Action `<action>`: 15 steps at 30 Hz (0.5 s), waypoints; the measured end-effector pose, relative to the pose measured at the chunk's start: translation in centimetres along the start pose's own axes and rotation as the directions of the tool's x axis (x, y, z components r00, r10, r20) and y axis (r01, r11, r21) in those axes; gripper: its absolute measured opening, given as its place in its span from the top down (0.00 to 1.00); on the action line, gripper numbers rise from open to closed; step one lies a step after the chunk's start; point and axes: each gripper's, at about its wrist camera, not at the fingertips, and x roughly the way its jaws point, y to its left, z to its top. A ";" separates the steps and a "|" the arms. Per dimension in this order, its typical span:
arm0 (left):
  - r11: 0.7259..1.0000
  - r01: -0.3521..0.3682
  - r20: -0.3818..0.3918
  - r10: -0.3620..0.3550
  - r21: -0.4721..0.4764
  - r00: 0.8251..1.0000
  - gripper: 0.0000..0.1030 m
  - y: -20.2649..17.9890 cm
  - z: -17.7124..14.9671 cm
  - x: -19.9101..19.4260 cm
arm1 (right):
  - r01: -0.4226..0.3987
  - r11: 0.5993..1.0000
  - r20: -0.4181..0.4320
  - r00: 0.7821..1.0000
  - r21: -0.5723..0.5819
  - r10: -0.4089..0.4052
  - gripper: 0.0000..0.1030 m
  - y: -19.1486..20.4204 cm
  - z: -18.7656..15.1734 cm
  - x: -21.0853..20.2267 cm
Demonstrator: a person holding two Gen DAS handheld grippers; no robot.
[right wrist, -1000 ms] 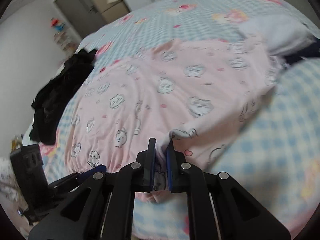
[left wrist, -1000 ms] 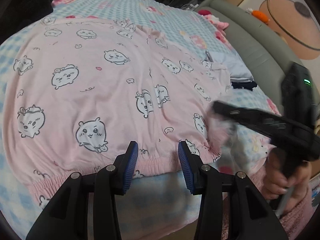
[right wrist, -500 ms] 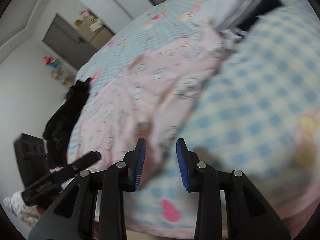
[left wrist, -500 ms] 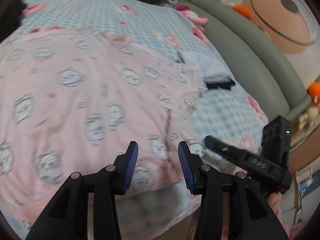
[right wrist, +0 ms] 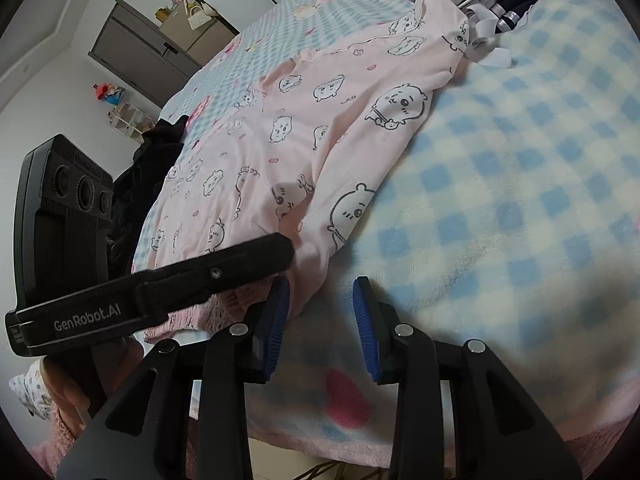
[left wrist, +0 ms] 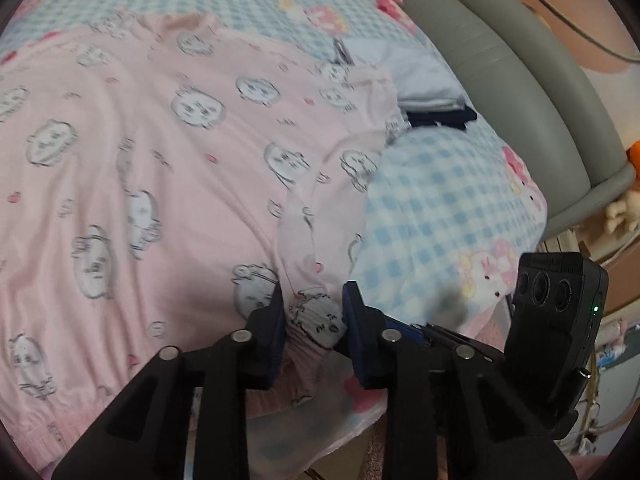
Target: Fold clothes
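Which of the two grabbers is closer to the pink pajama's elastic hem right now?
Left. The left gripper straddles the pink pajama hem; the right gripper hangs open just beside it, over the checkered blanket.

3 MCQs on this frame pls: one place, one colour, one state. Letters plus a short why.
1. Where does the pink garment lie?
A. on the checked bedspread
B. on the floor
C. on a hanger

2. What colour are the pads of the tongs?
A. red
B. blue
C. white

3. How do the right tongs stand?
A. shut on a black sock
B. shut on the garment
C. open, holding nothing

Key: 1 A, the garment is spread flat over the blue check. 2 B, blue ribbed pads show in both wrist views. 3 C, a clear gap between the pads, only bedspread behind it.
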 end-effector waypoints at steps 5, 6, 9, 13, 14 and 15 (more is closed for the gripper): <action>0.998 -0.013 -0.001 0.012 -0.065 1.000 0.79 1.9 0.0 -0.8 | -0.015 1.000 0.004 1.000 -0.005 0.015 0.59 1.1 -0.1 0.1; 0.997 -0.011 -0.001 0.011 -0.078 1.000 0.79 2.3 -0.1 -1.0 | -0.021 1.000 0.004 1.000 -0.011 0.021 0.59 1.4 -0.1 0.1; 0.993 -0.006 0.001 0.007 -0.120 1.000 0.72 3.6 -0.1 -1.7 | -0.045 0.999 -0.004 0.999 -0.024 0.045 0.59 2.4 0.0 0.9; 0.996 0.011 -0.035 -0.014 -0.083 0.999 0.63 3.5 1.0 -0.8 | 0.005 0.998 -0.042 0.999 -0.063 -0.007 0.58 3.4 -0.4 2.7; 0.998 -0.004 -0.050 0.001 -0.067 0.999 0.66 3.3 1.2 -0.3 | 0.009 0.998 -0.044 0.999 -0.067 -0.012 0.58 3.4 -0.5 2.8; 0.998 -0.023 -0.066 0.019 -0.054 0.998 0.72 3.2 1.4 0.3 | 0.007 0.998 -0.044 0.999 -0.067 -0.010 0.58 3.4 -0.5 2.7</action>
